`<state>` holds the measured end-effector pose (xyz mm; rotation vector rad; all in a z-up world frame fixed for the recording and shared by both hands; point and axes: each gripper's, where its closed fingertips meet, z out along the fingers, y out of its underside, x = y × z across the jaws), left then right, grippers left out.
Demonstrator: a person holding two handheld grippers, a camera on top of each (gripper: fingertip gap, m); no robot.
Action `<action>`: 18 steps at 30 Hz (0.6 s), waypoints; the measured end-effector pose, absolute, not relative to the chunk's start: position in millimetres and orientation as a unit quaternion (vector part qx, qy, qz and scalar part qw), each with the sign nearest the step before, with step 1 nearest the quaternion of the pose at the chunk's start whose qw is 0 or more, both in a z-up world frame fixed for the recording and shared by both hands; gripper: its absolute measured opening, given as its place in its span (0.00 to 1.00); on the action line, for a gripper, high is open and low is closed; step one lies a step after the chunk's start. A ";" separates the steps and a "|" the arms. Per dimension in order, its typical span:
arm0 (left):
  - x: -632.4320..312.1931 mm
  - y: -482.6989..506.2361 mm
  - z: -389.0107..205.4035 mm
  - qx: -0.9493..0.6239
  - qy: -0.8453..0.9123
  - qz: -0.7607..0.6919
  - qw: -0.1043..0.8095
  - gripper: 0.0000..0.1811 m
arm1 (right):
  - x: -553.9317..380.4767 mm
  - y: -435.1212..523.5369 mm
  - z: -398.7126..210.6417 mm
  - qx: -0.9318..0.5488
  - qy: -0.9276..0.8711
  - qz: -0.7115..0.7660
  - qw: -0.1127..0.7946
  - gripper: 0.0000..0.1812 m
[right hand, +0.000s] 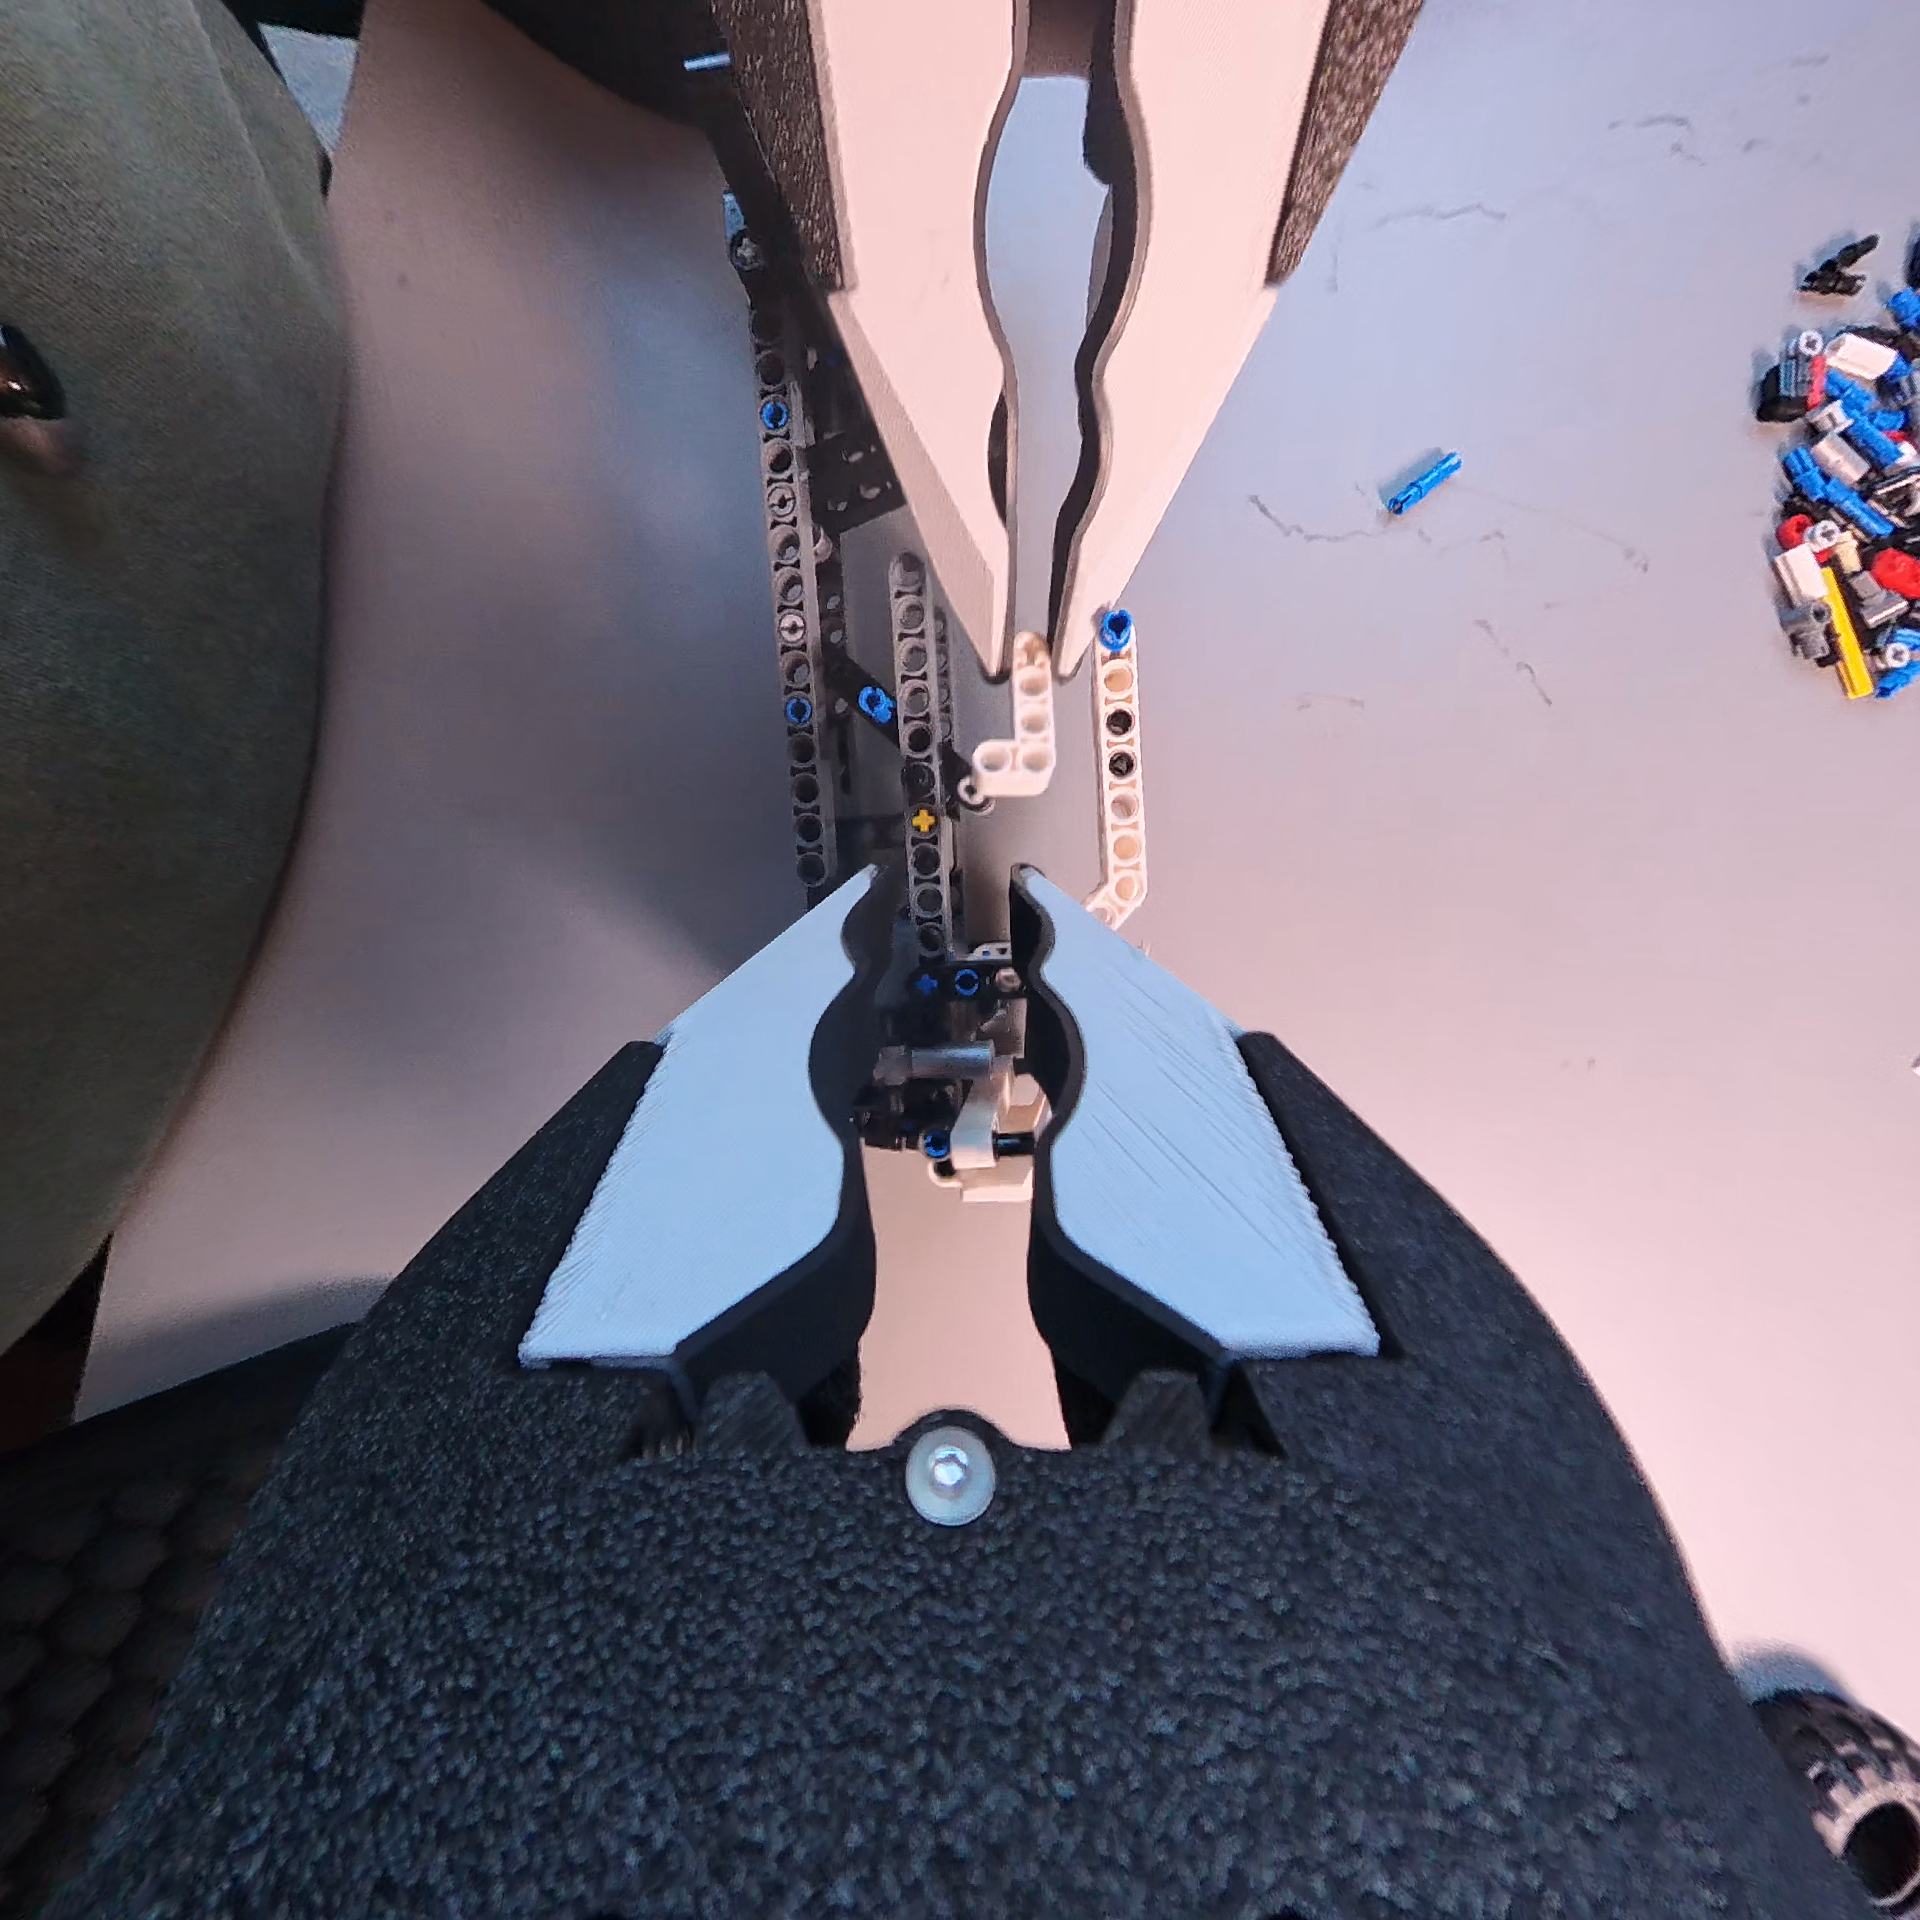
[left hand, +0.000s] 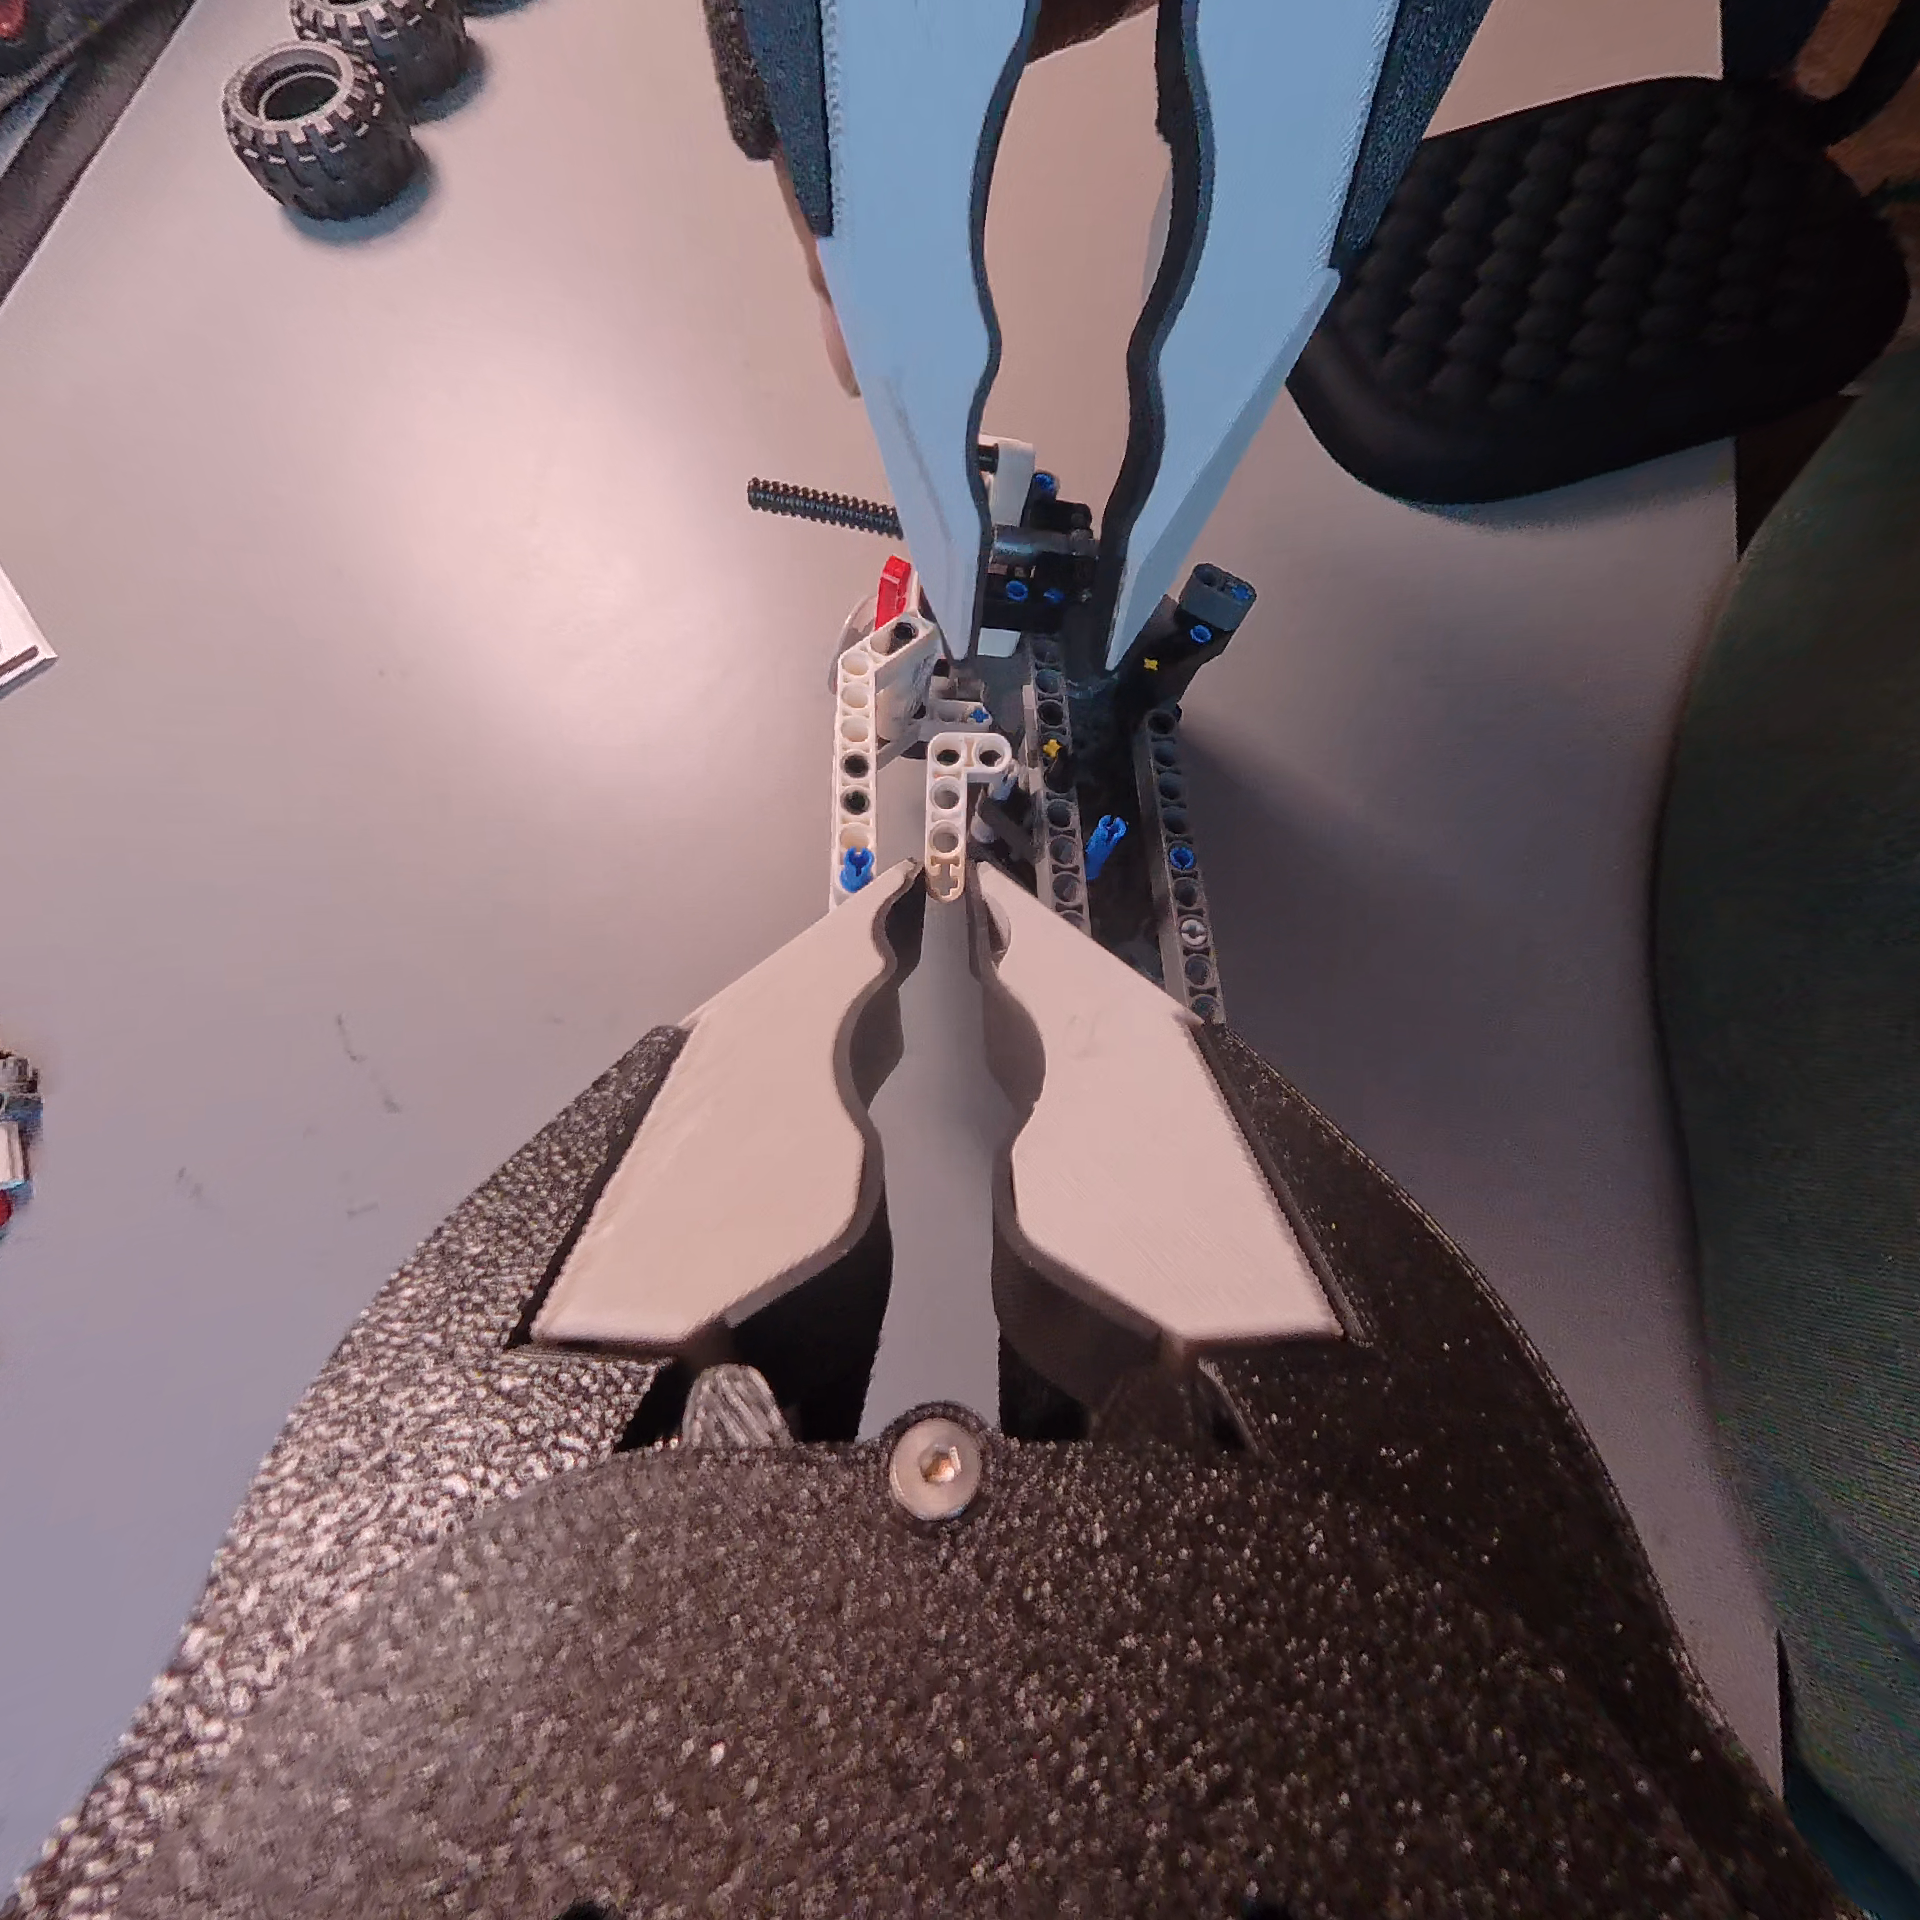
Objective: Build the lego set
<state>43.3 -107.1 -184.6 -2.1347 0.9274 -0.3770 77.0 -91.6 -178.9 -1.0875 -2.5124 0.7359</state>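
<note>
The lego set (left hand: 1049,748) lies mid-worktop (left hand: 416,727), only a frame. The left tool (left hand: 948,881) pinches a white L-beam (left hand: 951,795); the right tool (right hand: 940,883) straddles the frame's end (grip unclear). Tyres (left hand: 317,130) and loose parts (right hand: 1849,488) wait.

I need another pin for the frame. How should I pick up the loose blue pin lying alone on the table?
Grip the blue pin across its middle, coming straight down with the tool's fingers either side of its long axis. It lies flat and slanted on the table, apart from the parts pile, so there's room on both sides.
</note>
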 end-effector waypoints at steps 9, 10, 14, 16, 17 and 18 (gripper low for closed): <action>32.7 -108.7 -175.7 -0.837 0.341 -0.144 0.402 0.04 | 76.9 -96.7 -178.0 -0.374 -0.879 0.251 0.158 0.12; 31.7 -109.4 -175.8 -0.838 0.339 -0.144 0.404 0.04 | 76.3 -97.2 -178.0 -0.372 -0.880 0.249 0.158 0.12; 30.2 -113.3 -175.9 -0.836 0.334 -0.148 0.409 0.04 | 74.4 -99.2 -180.1 -0.366 -0.886 0.239 0.155 0.11; 28.9 -114.3 -176.2 -0.837 0.332 -0.145 0.411 0.04 | 74.2 -100.4 -181.6 -0.363 -0.890 0.233 0.150 0.10; 28.7 -114.6 -176.0 -0.836 0.330 -0.146 0.413 0.04 | 73.8 -100.5 -182.2 -0.362 -0.891 0.230 0.149 0.10; 28.7 -115.2 -175.9 -0.836 0.328 -0.149 0.414 0.04 | 73.6 -100.4 -183.0 -0.362 -0.892 0.227 0.148 0.10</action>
